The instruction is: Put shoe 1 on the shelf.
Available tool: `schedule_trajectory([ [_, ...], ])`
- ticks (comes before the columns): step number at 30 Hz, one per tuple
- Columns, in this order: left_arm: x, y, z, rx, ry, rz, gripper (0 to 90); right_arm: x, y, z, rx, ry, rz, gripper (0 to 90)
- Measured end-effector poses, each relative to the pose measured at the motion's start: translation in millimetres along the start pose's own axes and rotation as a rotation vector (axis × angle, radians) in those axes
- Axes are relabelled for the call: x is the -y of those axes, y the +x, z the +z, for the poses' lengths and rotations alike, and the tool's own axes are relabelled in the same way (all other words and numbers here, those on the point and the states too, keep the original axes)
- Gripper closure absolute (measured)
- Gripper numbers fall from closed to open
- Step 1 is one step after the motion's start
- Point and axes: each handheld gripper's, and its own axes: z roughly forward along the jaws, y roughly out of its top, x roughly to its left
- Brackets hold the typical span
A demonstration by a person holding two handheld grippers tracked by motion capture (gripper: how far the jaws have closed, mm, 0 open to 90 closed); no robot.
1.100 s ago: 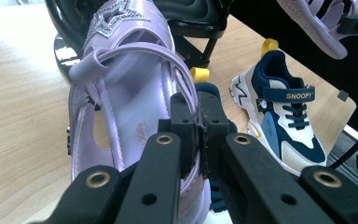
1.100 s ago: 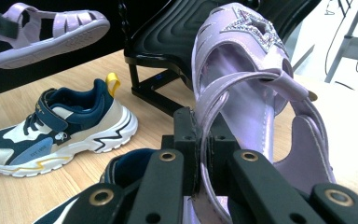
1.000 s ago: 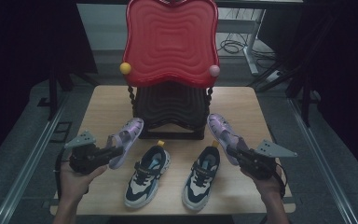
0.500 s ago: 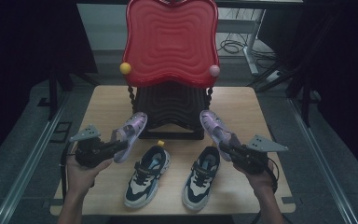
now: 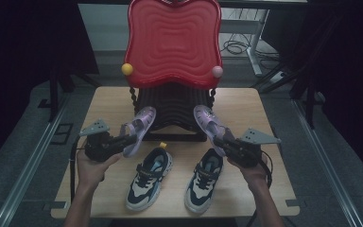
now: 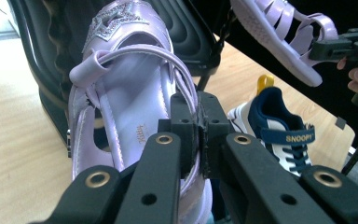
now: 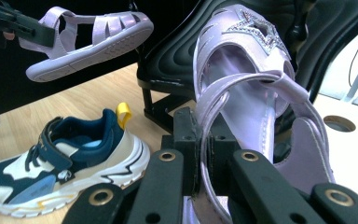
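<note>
We find the left tongs [image 5: 123, 143] nearly pressed together, pinching the heel strap of the left lilac sandal [image 5: 140, 128]; in the left gripper view the two black pads clamp that thin strap between them, with the left lilac sandal [image 6: 121, 116] running away from the camera. The right tongs [image 5: 223, 143] stand likewise almost closed, pinching the heel strap of the right lilac sandal [image 5: 209, 124], and the right gripper view shows the strap caught between the pads of the right lilac sandal [image 7: 251, 93]. Both sandals are held clear above the wooden surface [image 5: 274, 156], in front of the dark slatted seat of the small red-backed chair [image 5: 172, 42]. In the high view, each sandal's long axis runs from the heel at the tongs up and away from the person, toe raised towards the chair seat; the left one leans slightly rightwards, the right one slightly leftwards, so the heels lie closer together than neither toe touches. Each toe carries a glittered star. Below them a pair of navy and white sneakers lies on the surface, the left sneaker [image 5: 150, 176] just beside the right sneaker [image 5: 203, 179], toes pointing towards the person.
</note>
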Motion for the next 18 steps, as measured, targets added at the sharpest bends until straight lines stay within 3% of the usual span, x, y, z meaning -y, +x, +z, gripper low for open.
schedule_trajectory([
  [18, -19.3, 2.0, 36.8, -0.003, -0.035, 0.017, 86.9, -12.9, 0.4, 37.6, -0.028, -0.010, 0.023, 85.4],
])
